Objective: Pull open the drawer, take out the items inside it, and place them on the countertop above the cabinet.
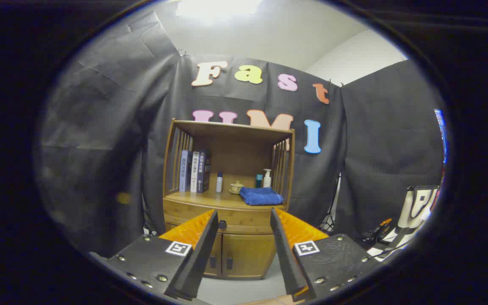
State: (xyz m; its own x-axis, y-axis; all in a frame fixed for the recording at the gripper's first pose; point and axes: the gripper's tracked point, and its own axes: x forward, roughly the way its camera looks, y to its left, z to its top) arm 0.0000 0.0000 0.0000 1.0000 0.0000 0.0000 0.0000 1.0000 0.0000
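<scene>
The drawer point(227, 220) is sitting shut in the wooden cabinet point(227, 203), just under the counter point(210, 199), and its dark knob point(222, 224) is being seen close to the tip of the left finger. Whatever lies inside is being hidden by the drawer front. Below the drawer, two doors point(244, 256) are standing closed, each fitted with a small dark handle.

The gripper point(244, 222) is being held in front of the cabinet, apart from it, with its fingers spread wide and nothing between them. The drawer front and the doors are being framed in the gap between the fingers.

On the counter, a folded blue towel point(261, 196) is lying toward the right side. Behind it, a teal bottle point(259, 181) and a white pump bottle point(267, 178) are standing side by side. A small cup point(236, 187) is sitting near the middle, a slim white bottle point(219, 182) is standing to its left, and three books point(195, 170) are standing upright at the left, against the slatted side. A wooden top is being carried above the counter on slatted sides.

The cabinet is standing against the black cloth wall. Far to the right, a black-and-white bag point(417, 205) is resting on the floor.
</scene>
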